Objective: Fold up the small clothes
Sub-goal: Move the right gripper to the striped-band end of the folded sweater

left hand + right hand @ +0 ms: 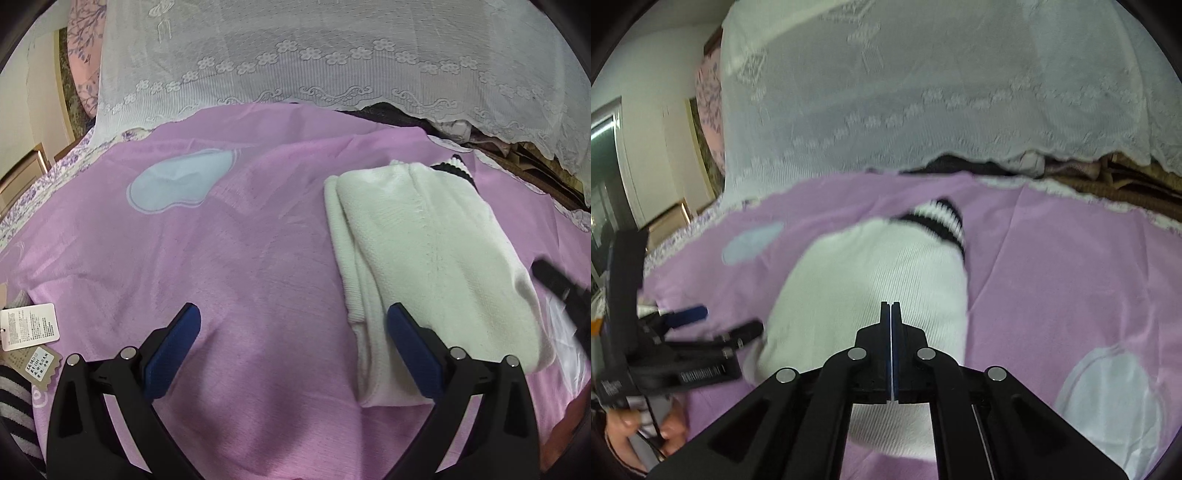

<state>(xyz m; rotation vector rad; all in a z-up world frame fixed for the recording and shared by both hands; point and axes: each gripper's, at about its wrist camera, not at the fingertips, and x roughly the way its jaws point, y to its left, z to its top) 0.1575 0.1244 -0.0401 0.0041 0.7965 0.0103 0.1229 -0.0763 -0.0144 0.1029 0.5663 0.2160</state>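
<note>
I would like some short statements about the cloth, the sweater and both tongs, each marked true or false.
1. The left tongs are open. True.
2. The right tongs are open wide. False: their jaws are shut together.
3. The white sweater lies folded on the purple cloth. True.
4. The sweater's striped cuff is red and yellow. False: it is black and white.
5. A lace cover hangs behind the cloth. True.

Both wrist cameras look forward and downward from close above the bed, sharing the white garment (424, 240) (871, 280) and lace cover (332, 55) (923, 92).
</note>
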